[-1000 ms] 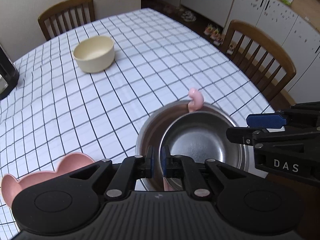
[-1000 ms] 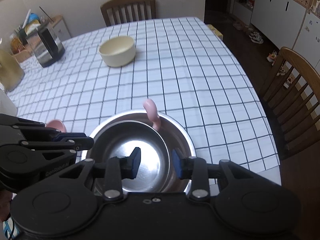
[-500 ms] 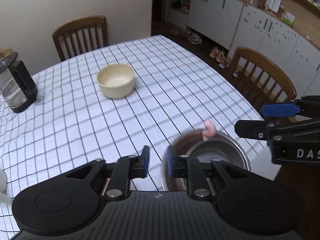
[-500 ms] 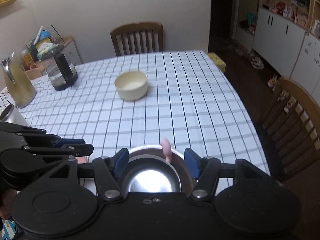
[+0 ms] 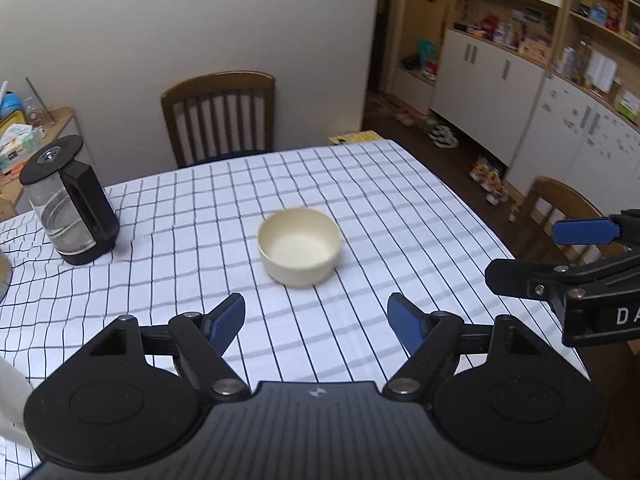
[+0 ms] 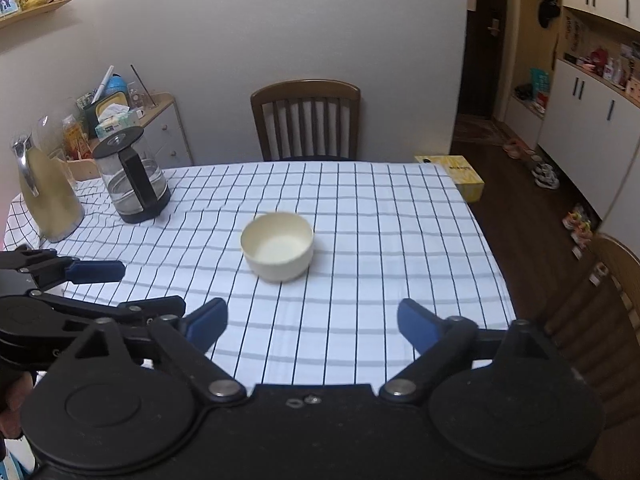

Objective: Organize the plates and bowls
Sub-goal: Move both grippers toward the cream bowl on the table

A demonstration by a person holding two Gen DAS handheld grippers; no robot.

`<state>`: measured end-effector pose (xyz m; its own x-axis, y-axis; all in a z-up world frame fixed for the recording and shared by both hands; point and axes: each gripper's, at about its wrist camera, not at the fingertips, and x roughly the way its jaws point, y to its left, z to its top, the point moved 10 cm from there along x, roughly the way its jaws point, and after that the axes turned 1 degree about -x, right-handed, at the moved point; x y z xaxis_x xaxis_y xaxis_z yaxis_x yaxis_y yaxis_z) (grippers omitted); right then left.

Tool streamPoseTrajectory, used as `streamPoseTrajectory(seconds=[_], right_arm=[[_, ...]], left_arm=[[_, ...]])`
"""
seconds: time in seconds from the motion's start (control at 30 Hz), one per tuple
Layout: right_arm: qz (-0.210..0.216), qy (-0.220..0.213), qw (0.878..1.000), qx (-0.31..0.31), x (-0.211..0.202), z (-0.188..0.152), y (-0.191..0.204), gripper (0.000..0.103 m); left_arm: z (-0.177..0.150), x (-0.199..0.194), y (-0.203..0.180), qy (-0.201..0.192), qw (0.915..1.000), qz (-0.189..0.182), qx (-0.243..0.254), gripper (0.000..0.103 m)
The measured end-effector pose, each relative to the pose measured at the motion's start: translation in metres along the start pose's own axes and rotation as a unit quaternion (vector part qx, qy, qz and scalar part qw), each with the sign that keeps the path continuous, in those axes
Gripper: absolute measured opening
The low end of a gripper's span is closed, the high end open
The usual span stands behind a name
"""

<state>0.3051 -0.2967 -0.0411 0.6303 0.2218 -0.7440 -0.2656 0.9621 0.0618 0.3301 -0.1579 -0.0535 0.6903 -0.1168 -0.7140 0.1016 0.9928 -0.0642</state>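
Left wrist view: the left gripper (image 5: 316,320) fills the lower frame, its jaws wide and opening, with only tablecloth between them. The cream bowl (image 5: 299,246) stands upright at frame centre, just beyond the fingertips and apart from them. A glass kettle (image 5: 70,200) with a black handle stands at the left edge. The right gripper (image 5: 560,260) enters from the right edge, well clear of the bowl. The table (image 5: 400,208) carries a white cloth with a dark grid. A wooden chair (image 5: 218,116) stands behind it against a plain wall; white cabinets and shelves fill the upper right.

Right wrist view: the right gripper (image 6: 312,322) is spread wide, its jaws opening on nothing. The bowl sits at centre, beyond the fingertips. The kettle and a gold-coloured jug (image 6: 46,192) stand at the left. A yellow box (image 6: 460,174) lies by the table's far right corner.
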Motion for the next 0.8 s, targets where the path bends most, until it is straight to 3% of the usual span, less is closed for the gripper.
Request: streamPoseTrajectory(seconds=[0.1,0.23,0.4,0.8], right_arm=[[0.011,-0.006,1.000,-0.002,0.021,0.016,-0.005,0.102],[0.035,0.003,0.999,0.001,0.052,0.032,-0.011,0.103],[0.035,0.017,0.999,-0.001,0.094,0.047,-0.024,0.103],[0.035,0.068,0.997,0.001,0.186,0.055,-0.043,0.100]], left_arm=[[0.013,0.019,0.007,-0.002,0.9999,0.011,-0.008,0.078],[0.028,0.049,0.018,0.000,0.9995,0.026,-0.020,0.078],[0.042,0.087,0.028,0.009,0.9985,0.049,-0.025,0.078],[0.042,0.178,0.050,0.066,0.9935,0.075,-0.055,0.078]])
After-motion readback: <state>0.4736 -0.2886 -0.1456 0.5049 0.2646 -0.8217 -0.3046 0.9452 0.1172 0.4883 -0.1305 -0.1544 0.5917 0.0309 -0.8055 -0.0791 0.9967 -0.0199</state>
